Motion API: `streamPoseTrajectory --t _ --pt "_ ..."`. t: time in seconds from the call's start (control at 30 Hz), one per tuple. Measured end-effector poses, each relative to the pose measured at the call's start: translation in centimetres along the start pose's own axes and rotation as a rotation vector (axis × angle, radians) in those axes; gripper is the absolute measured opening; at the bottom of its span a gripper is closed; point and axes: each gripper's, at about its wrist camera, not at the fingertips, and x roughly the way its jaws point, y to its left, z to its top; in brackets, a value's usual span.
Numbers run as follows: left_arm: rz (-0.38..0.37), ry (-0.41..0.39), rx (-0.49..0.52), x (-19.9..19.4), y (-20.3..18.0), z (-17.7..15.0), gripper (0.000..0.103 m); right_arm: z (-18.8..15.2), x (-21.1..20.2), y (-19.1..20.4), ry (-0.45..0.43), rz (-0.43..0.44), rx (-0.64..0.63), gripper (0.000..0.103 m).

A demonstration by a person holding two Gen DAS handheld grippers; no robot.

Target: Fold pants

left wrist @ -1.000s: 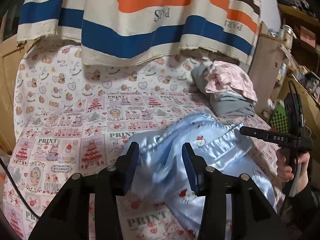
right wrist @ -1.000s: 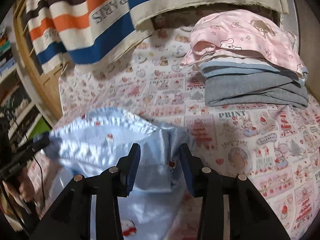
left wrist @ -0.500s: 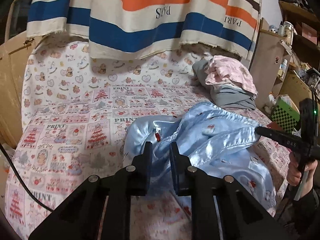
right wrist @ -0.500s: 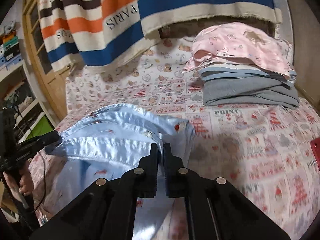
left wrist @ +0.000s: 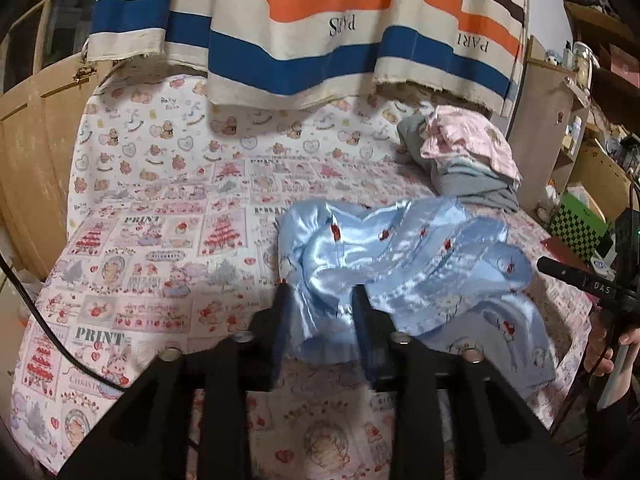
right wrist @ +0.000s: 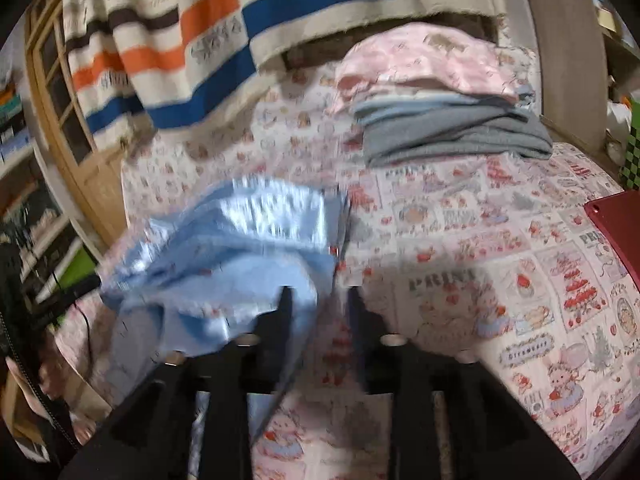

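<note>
Wood panelling [left wrist: 32, 152] edges the room at the left, beside a bed sheet [left wrist: 160, 240] printed with cartoons. Blue satin pants [left wrist: 400, 264] lie crumpled on it, under a striped towel [left wrist: 304, 32]. Folded clothes [left wrist: 468, 160] sit behind, shelves [left wrist: 592, 128] at the right. Left gripper [left wrist: 320, 304] and right gripper [right wrist: 318, 304] have just been opening, fingers released, with cloth loose between them.
</note>
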Motion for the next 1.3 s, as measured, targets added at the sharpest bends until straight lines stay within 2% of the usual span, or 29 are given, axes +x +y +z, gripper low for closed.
streamPoseTrajectory --t 0.1,0.2,0.27,0.33,0.4,0.5,0.6,0.67,0.7,0.77,0.8,0.87,0.9,0.97,1.0,1.03,1.1,1.17,1.3 --pt "0.013 0.018 -0.054 1.1 0.5 0.7 0.052 1.4 0.2 -0.2 -0.026 0.009 0.042 0.043" --pt "0.011 0.024 -0.158 2.6 1.3 1.4 0.052 3.1 2.0 -1.2 -0.004 0.028 0.197 0.05" --pt "0.042 0.01 -0.225 3.4 1.5 1.8 0.052 4.1 3.5 -1.7 -0.01 0.038 0.296 0.05" --pt "0.077 -0.025 -0.271 3.9 1.1 2.0 0.053 4.8 4.5 -1.8 -0.023 0.0 0.347 0.05" --pt "0.08 -0.055 -0.311 4.1 0.8 1.9 0.053 5.6 5.2 -1.5 -0.035 -0.032 0.357 0.051" --pt "0.045 -0.068 -0.41 5.0 0.8 1.2 0.055 5.3 5.5 -1.2 -0.086 -0.051 0.35 0.059" --pt "0.084 -0.038 -0.357 5.8 0.3 0.6 0.054 4.7 6.5 -1.4 -0.059 -0.019 0.302 0.059" --pt "0.063 -0.064 -0.38 5.2 0.8 0.3 0.054 4.4 6.9 -1.5 -0.05 0.0 0.29 0.059" --pt "0.056 -0.075 -0.377 4.9 1.0 0.2 0.055 4.2 7.2 -1.6 -0.047 0.006 0.289 0.055" --pt "0.076 -0.074 -0.366 4.6 1.3 -0.1 0.055 3.9 7.8 -1.6 -0.025 0.031 0.288 0.041" --pt "0.07 -0.075 -0.372 4.5 1.5 -0.1 0.055 3.7 8.2 -1.6 -0.016 0.058 0.29 0.03" --pt "0.059 -0.075 -0.375 4.5 1.5 -0.2 0.055 3.2 8.3 -1.6 -0.021 0.086 0.281 0.022" --pt "0.061 -0.071 -0.365 4.6 1.3 -0.2 0.054 3.0 8.0 -1.3 -0.023 0.088 0.273 0.013" --pt "0.076 -0.063 -0.326 4.8 0.6 -0.1 0.053 2.6 7.1 -0.2 -0.047 0.075 0.208 0.01" --pt "0.083 -0.063 -0.306 4.8 0.2 0.0 0.041 2.3 6.6 0.6 -0.051 0.053 0.161 0.009" --pt "0.086 -0.061 -0.287 4.9 -0.1 -0.1 0.02 2.2 6.3 1.1 -0.051 0.038 0.13 0.006" --pt "0.069 -0.037 -0.266 5.3 -0.5 -0.2 0.004 1.6 5.6 2.3 -0.043 0.012 0.056 0.006" --pt "0.064 -0.044 -0.244 4.9 -0.8 -0.3 0.001 1.3 4.8 3.0 -0.042 -0.015 0.017 0.005" --pt "0.127 -0.078 -0.158 3.1 -1.8 -0.2 0.0 1.3 2.2 2.8 -0.061 -0.062 -0.004 0.005"
